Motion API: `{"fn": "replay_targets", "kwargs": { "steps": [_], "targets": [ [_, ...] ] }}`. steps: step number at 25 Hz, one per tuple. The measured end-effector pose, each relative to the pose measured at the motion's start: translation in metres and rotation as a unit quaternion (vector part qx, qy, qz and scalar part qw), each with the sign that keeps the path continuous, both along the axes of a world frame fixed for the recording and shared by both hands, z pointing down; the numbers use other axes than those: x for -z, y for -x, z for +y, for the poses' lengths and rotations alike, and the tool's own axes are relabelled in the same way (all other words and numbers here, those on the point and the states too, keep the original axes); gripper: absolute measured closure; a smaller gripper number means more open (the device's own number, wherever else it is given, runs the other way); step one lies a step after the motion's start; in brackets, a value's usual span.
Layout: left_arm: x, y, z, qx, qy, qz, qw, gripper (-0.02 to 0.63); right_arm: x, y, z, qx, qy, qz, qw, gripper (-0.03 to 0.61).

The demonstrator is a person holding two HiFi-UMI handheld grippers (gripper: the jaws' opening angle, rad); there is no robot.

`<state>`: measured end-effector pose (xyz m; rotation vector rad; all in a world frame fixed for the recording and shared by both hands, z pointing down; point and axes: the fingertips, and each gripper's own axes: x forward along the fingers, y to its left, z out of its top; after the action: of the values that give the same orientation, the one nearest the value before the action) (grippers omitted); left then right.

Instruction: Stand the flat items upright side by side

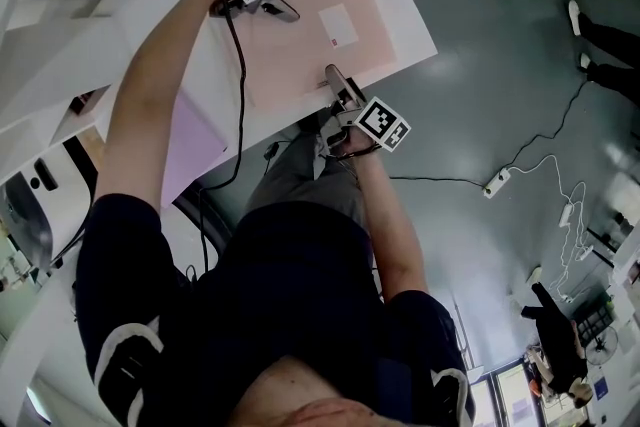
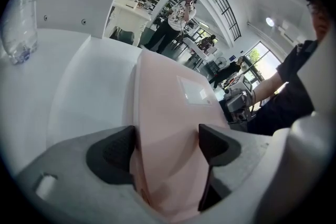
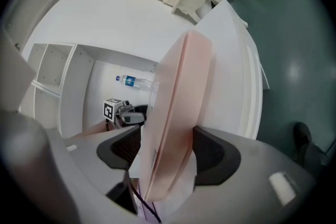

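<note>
A large flat pink item with a white label stretches over the white table. Whether it rests on the table I cannot tell. My left gripper is shut on its far edge. In the left gripper view the pink sheet runs between both dark pads and touches them. My right gripper is at the near edge. In the right gripper view the pink item stands edge-on between the pads, clamped together with a thin white sheet.
A clear water bottle lies on the white surface beyond the item, beside white shelf compartments. A pale purple sheet lies at the table's left. On the floor to the right are a power strip and cables. People stand in the background.
</note>
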<state>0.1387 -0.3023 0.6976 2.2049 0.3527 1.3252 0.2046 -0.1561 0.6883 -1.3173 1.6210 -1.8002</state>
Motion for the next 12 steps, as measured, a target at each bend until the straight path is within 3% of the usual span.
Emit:
{"fn": "replay_targets", "kwargs": {
  "steps": [4, 12],
  "targets": [
    [-0.0012, 0.0008, -0.0006, 0.004, -0.006, 0.0, 1.0, 0.223, -0.01, -0.0054, 0.0016, -0.018, 0.03, 0.004, 0.999, 0.36],
    [-0.0024, 0.0061, -0.0052, 0.018, -0.015, 0.017, 0.9996, 0.235, -0.0044, -0.0091, 0.001, -0.037, 0.002, -0.025, 0.999, 0.397]
  ]
}}
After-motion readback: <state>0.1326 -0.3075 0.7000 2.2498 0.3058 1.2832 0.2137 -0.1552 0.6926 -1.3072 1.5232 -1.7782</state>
